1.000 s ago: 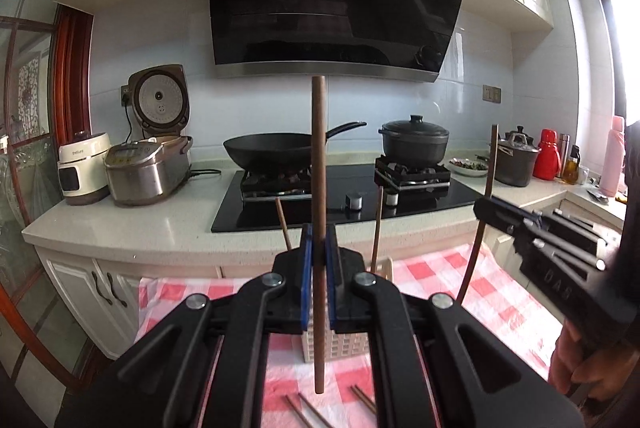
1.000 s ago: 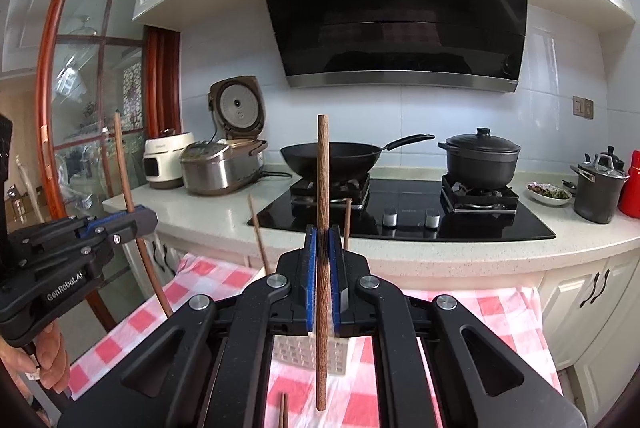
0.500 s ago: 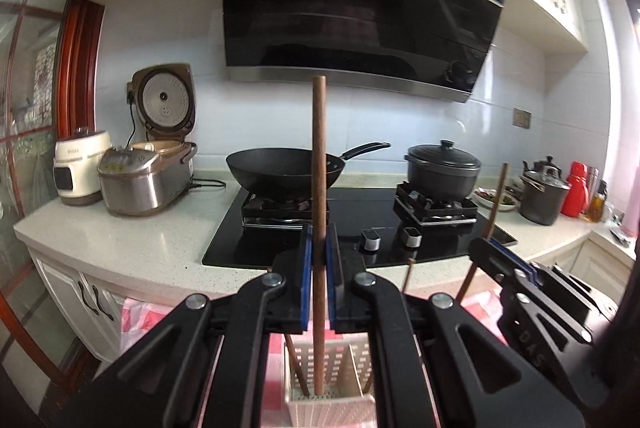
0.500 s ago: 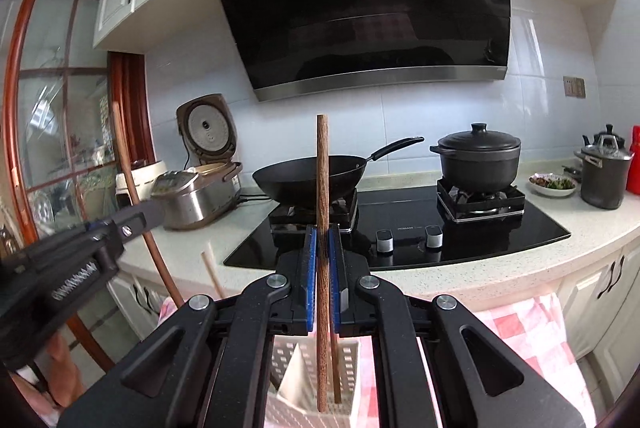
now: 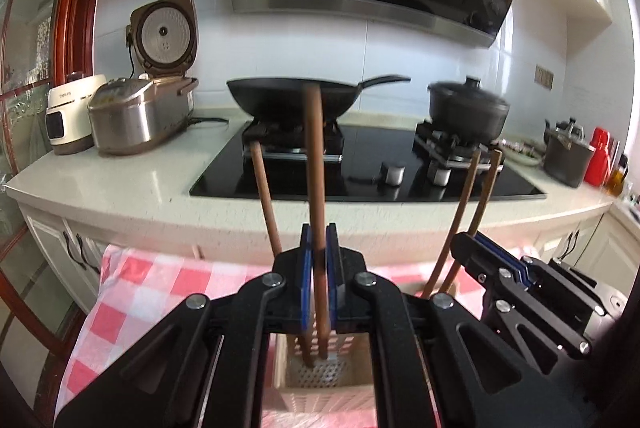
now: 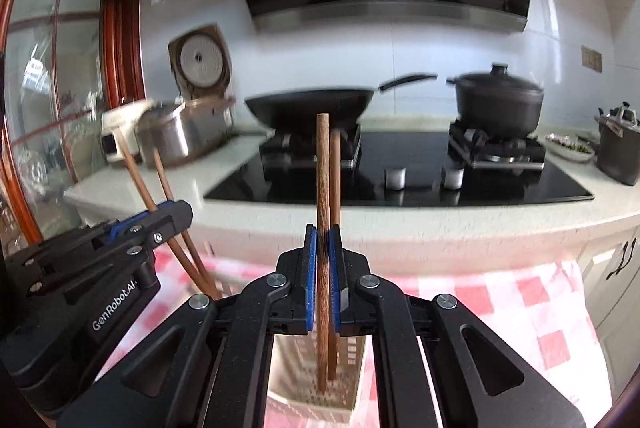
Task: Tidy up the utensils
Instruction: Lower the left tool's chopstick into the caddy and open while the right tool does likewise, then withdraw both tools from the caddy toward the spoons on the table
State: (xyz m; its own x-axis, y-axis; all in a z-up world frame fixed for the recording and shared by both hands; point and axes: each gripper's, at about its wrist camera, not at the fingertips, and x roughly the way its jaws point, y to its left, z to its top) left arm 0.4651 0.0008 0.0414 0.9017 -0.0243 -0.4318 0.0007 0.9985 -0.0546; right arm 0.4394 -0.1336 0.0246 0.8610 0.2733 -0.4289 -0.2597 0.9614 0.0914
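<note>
Here the left gripper (image 5: 319,260) is clamped on an upright wooden chopstick (image 5: 316,164), whose lower end dips into the white perforated holder (image 5: 320,376) on the checked cloth (image 5: 132,292). The right gripper (image 6: 323,260) pinches a second chopstick (image 6: 322,180) the same way, above that holder (image 6: 312,392). Both holder rims are hidden behind the jaws (contact with the bottom is unclear). The stove behind is blurred.

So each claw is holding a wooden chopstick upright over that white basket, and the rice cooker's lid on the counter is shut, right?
Not quite: the rice cooker stands with its lid open, as the left wrist view shows. The rest holds: each claw, left and right, grips a chopstick upright over the white basket.
</note>
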